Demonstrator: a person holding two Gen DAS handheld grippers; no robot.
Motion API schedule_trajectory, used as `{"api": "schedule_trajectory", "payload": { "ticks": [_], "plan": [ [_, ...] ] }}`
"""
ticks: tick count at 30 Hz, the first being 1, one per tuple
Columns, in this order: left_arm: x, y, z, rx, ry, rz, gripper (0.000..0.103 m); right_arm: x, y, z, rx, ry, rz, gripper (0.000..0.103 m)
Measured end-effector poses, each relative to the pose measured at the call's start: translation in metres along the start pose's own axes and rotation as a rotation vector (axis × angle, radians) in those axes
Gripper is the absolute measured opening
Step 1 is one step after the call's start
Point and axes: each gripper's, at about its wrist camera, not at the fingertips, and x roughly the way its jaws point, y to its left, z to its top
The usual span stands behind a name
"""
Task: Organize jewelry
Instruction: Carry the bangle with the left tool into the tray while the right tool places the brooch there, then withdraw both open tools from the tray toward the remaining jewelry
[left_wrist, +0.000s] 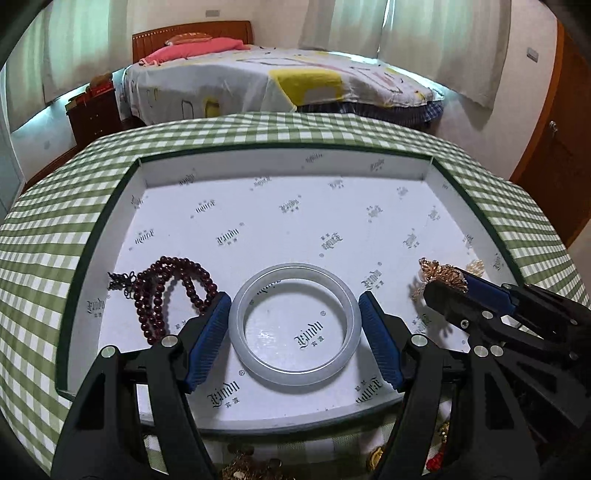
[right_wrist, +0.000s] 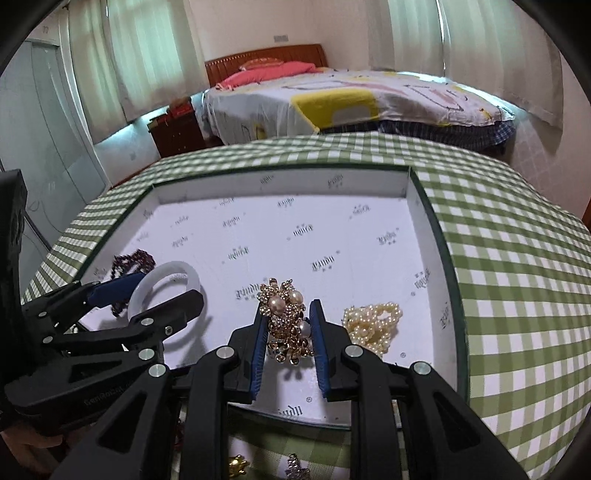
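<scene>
Left gripper (left_wrist: 294, 325) clamps bangle (left_wrist: 294, 324); right gripper (right_wrist: 289, 334) clamps gold brooch (right_wrist: 286, 321).

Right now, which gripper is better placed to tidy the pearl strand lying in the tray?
Right. The right gripper, clamped on the gold brooch, is beside the pearl strand; the left gripper grips the white bangle farther off.

So the left tool (left_wrist: 294, 326) has its blue pads on either side of a translucent white jade-like bangle (left_wrist: 294, 322) inside the shallow white printed-paper tray (left_wrist: 280, 162). Dark red bead strand (left_wrist: 173, 288) is just left of it. The right tool (left_wrist: 448, 282) is over on the right, clamped on a gold floral pearl piece (left_wrist: 441, 275). It's all on the green checkered surface (left_wrist: 48, 236).
</scene>
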Motion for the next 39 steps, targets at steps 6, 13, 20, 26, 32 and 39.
{"api": "schedule_trajectory", "payload": {
  "ticks": [6,13,20,26,32,39],
  "plan": [
    [0.005,-0.003,0.003,0.007,0.014,0.001,0.069,0.006,-0.004,0.001,0.007,0.032,0.01,0.024],
    [0.005,-0.004,0.003,0.004,0.014,0.003,0.069,0.005,-0.01,0.001,0.03,0.024,0.015,0.041],
    [0.005,-0.004,0.002,-0.001,0.011,0.002,0.07,-0.003,-0.013,0.002,0.033,0.001,0.017,0.053],
    [0.001,-0.004,0.0,0.01,0.006,0.004,0.071,-0.019,-0.012,0.003,0.031,-0.04,0.005,0.056],
    [-0.01,-0.007,0.0,0.023,-0.02,0.011,0.076,-0.034,-0.013,0.0,0.039,-0.065,-0.009,0.056],
    [-0.032,-0.005,-0.003,0.033,-0.065,0.023,0.079,-0.047,-0.014,-0.009,0.031,-0.078,-0.04,0.056]
  ]
}}
